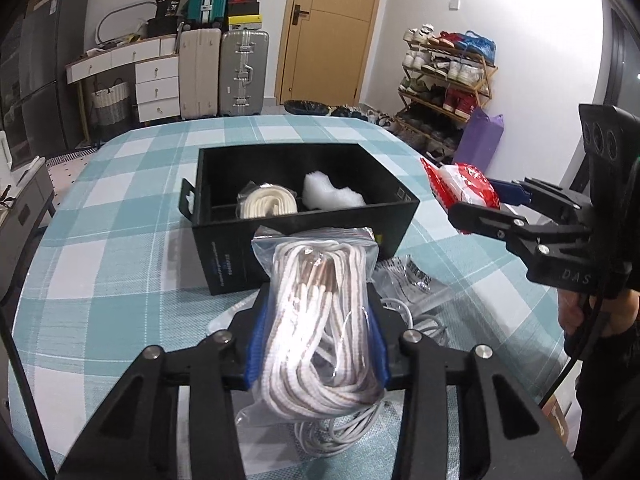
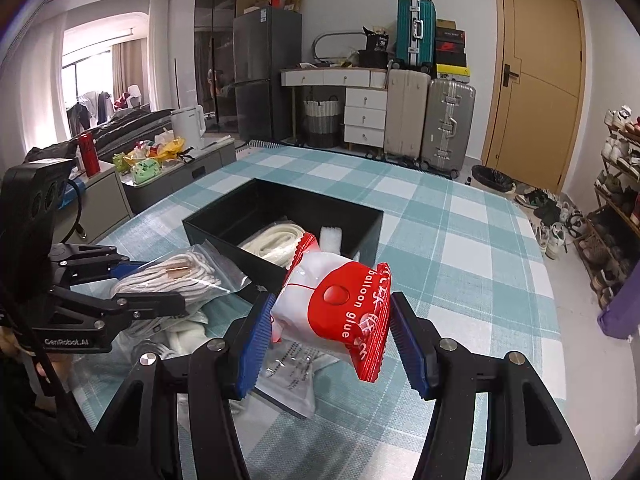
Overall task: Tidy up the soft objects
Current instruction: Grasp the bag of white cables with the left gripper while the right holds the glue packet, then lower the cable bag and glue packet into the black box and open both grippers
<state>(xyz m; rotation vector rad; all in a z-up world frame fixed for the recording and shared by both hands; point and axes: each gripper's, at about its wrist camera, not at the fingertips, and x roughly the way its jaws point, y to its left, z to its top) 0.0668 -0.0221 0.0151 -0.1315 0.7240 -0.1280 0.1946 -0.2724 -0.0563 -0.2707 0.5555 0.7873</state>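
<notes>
1. left gripper (image 1: pixel 318 344): black two-finger frame with blue pads, pinching a clear zip-top plastic bag of white-and-tan braided cord (image 1: pixel 320 320). both pads press into the bag's sides. bag is lifted off the table, its sealed top edge pointing toward the box.
2. right gripper (image 2: pixel 330 340): same build, clamped on a red-and-white plastic packet printed "balloon glue" (image 2: pixel 340 308). left pad presses the packet's white side, right pad meets its crimped red edge. packet is held tilted above the table, just in front of the box's near corner.
3. black rectangular open-top box (image 1: pixel 224 248) sits on the teal-and-white checked tablecloth (image 1: pixel 120 240), beyond both grippers. inside: a cream rolled fabric strap (image 1: pixel 268 202) on the left, a white fluffy wad (image 1: pixel 332 194) on the right; a low divider seems to run along the near side, compartments not clear.
4. on the cloth under and beside the left gripper: a loose white cable (image 1: pixel 340 432) and a flat clear printed plastic bag (image 1: pixel 408 280), both lying flat, near the box's front wall.
5. left-wrist view: the right gripper enters from the right edge with the red packet, well apart from the cord bag.
6. a hand (image 1: pixel 576 312) grips the right gripper's handle.
</notes>
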